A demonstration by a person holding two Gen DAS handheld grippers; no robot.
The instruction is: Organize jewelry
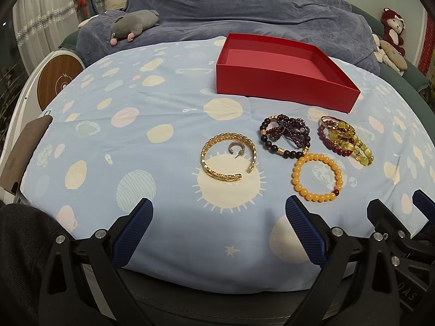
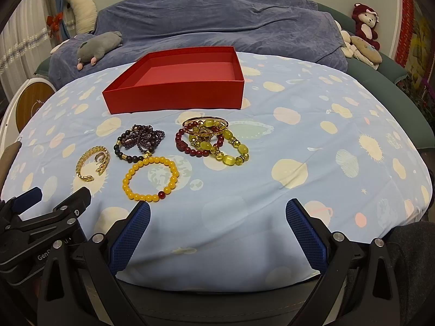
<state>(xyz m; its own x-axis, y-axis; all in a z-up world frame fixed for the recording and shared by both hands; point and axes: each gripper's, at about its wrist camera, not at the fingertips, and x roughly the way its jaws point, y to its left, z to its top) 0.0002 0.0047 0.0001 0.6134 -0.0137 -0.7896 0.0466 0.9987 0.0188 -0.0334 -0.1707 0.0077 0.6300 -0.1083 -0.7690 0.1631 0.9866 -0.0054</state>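
An open, empty red box [image 1: 282,87] [image 2: 176,96] sits at the back of the blue patterned cloth. In front of it lie a gold cuff bangle [image 1: 214,163] [image 2: 84,160] with a small silver earring [image 1: 236,148] inside it, a dark purple bead bracelet cluster [image 1: 285,133] [image 2: 141,141], an orange bead bracelet [image 1: 316,178] [image 2: 149,178], and a pile of dark red, yellow-green and gold bracelets [image 1: 345,138] [image 2: 214,141]. My left gripper [image 1: 218,225] stands open near the cloth's front edge, below the bangle. My right gripper [image 2: 217,225] is open too, right of the orange bracelet.
The cloth [image 1: 136,135] covers a round surface. Behind it is a blue-covered sofa [image 1: 244,8] with a grey plush toy [image 1: 133,25] and other soft toys [image 2: 364,27] at the right. A round wooden-faced device [image 1: 57,81] stands at the left.
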